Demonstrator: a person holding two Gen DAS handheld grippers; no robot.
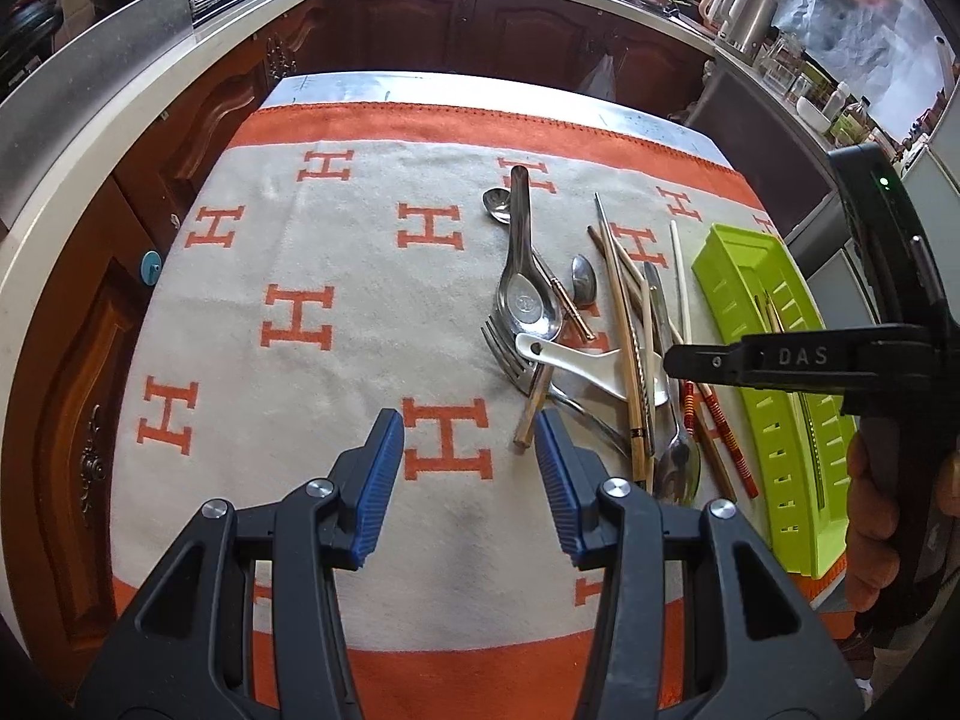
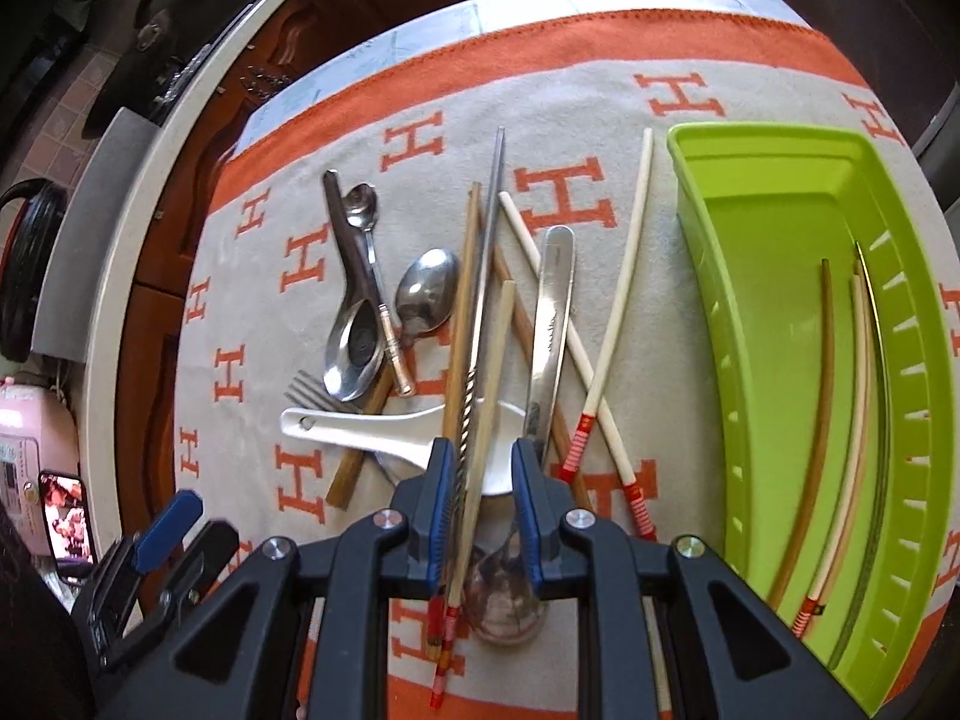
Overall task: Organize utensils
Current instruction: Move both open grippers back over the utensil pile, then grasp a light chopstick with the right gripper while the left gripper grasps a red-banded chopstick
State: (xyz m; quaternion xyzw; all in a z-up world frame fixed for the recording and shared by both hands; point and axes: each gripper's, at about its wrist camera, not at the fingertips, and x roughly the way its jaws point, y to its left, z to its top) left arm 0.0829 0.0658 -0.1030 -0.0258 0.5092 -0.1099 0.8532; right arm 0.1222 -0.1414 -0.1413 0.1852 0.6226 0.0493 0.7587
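The green tray (image 2: 774,222) lies along the right edge of the cloth (image 1: 336,240), long side running away from the cameras; inside it, against its slotted right wall, lie a dark wooden chopstick (image 2: 823,396), a pale chopstick with a red end (image 2: 855,420) and a thin metal one hard against the wall; the rest of its floor is bare green plastic.

The utensil pile (image 2: 456,330) sits just left of the tray: a steel soup spoon (image 2: 354,354), a small teaspoon (image 2: 362,207), a rounder metal spoon (image 2: 427,291), a fork (image 2: 312,396) under a white ceramic spoon (image 2: 372,429), a steel knife (image 2: 549,324), and crossed wooden, metal and cream chopsticks.

The right wrist view shows the right hand-held gripper (image 2: 477,501) low over the pile, its jaws partly apart, straddling a twisted metal chopstick (image 2: 480,324) and a wooden one; whether the pads press them I cannot tell; the left view shows this gripper only side-on (image 1: 780,360), above the tray's inner edge, with fingers of the hand holding it.

The left hand-held gripper (image 1: 468,474) is open and empty, hovering over bare cloth left of the pile.

The cloth is grey with orange H letters and an orange border, covering the tabletop (image 1: 372,84); dark wooden cabinets (image 1: 420,24) and pale counters surround it; a kettle (image 1: 747,12) stands at far right.
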